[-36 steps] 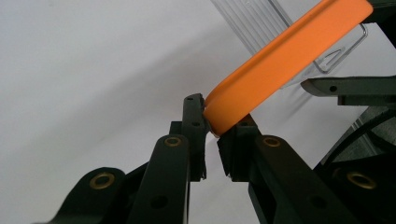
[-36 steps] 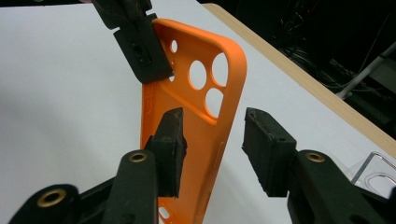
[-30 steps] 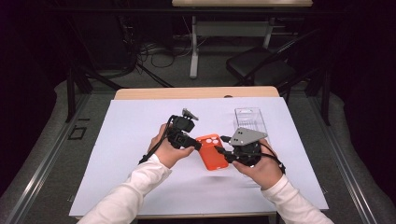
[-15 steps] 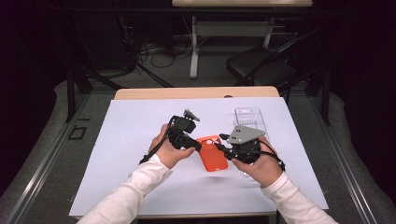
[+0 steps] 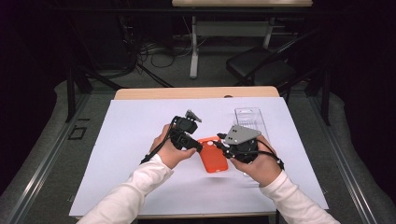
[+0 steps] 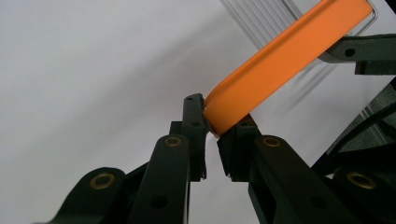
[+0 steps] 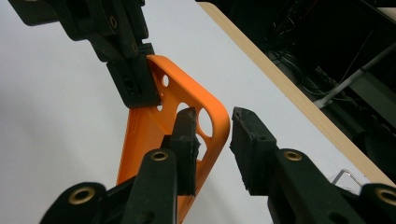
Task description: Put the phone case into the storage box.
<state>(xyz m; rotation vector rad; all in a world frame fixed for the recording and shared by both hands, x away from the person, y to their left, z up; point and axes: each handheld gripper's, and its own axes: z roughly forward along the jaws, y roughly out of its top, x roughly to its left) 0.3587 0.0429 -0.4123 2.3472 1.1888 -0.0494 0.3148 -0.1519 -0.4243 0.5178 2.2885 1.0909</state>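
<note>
A broad sheet of matte white paper [image 5: 140, 140] covers the wooden table [image 5: 196, 92], smooth and flat right out to the pale edge strip at twelve o'clock. Toward one o'clock lies a clear, ribbed plastic tray [image 5: 251, 119], glossy and rectangular. At the centre sits the orange phone case [image 5: 214, 154], a soft-looking rubbery shell with rounded corners and round camera holes, lifted between the two tools. The left gripper [image 6: 211, 133], black hard plastic with brass rivets, comes in from nine o'clock and its jaws pinch the case's rounded corner tight. The right gripper [image 7: 215, 128], at three o'clock of the case, has jaws standing apart, one pad inside the shell by the holes, the other just outside the rim, not yet pressed together.
</note>
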